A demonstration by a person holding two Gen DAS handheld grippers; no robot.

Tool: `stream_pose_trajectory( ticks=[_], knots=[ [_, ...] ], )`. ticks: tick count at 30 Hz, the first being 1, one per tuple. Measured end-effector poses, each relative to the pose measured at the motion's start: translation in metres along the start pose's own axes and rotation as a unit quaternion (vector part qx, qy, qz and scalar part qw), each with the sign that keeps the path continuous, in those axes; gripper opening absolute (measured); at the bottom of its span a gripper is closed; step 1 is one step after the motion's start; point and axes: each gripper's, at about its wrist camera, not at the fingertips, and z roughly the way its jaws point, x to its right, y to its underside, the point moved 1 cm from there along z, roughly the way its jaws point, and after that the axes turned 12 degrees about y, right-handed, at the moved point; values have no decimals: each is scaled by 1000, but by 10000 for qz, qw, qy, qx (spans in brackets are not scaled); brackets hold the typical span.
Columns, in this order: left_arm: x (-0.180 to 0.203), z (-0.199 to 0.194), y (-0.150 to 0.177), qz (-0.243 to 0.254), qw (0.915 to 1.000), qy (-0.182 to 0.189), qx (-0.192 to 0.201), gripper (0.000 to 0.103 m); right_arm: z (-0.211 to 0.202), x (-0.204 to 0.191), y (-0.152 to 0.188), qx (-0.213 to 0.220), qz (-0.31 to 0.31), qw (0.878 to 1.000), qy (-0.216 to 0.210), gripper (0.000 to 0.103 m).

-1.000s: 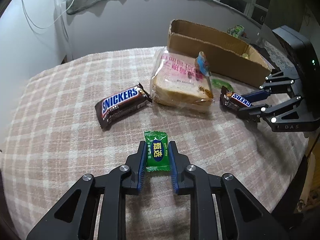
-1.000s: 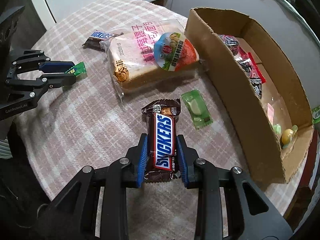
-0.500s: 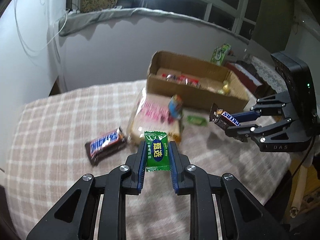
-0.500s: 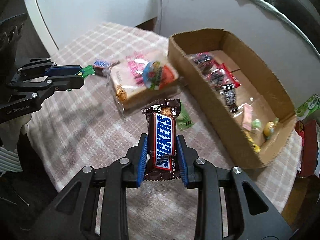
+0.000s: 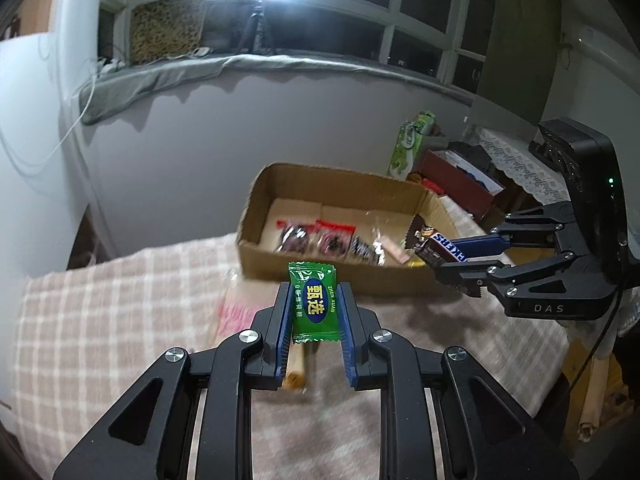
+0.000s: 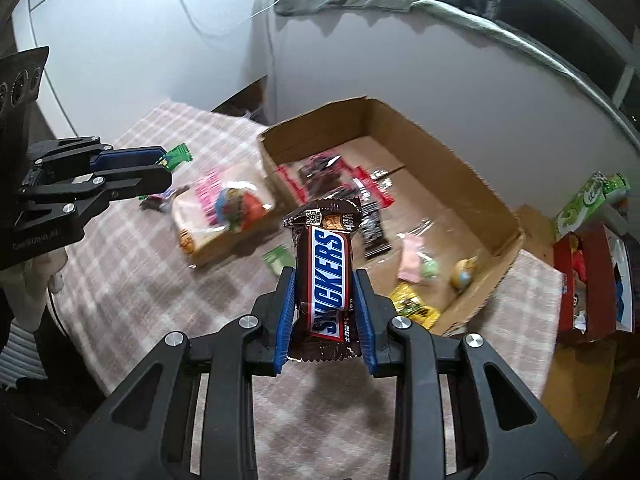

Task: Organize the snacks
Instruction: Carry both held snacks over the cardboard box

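Left gripper: fingers clamped on a green candy packet, held off the table. Right gripper: fingers clamped on a Snickers bar, label upright, also held in the air. Cardboard box stands open on the checked cloth, with several wrapped snacks inside. Bagged bread lies on the table just beside the box's near wall. A second green packet lies flat near the bread.

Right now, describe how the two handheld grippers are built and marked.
Both are matte black linkage frames with silver pivot screws and blue ribbed pads. The right gripper carries a boxy black housing with a green light, "DAS" lettering and a trailing black cable. The left gripper bears faint white lettering, too blurred to read.
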Motion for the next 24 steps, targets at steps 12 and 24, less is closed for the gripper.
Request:
stream_pose_trajectory(
  ticks=[12,24],
  knots=[
    [18,35,-44,353,9992,173,1,20,17,40,-14,12,305,9991,300,29],
    [5,87,-68,106,9994,195,-274,20,45,78,-22,-160,617,9965,538,29]
  ],
)
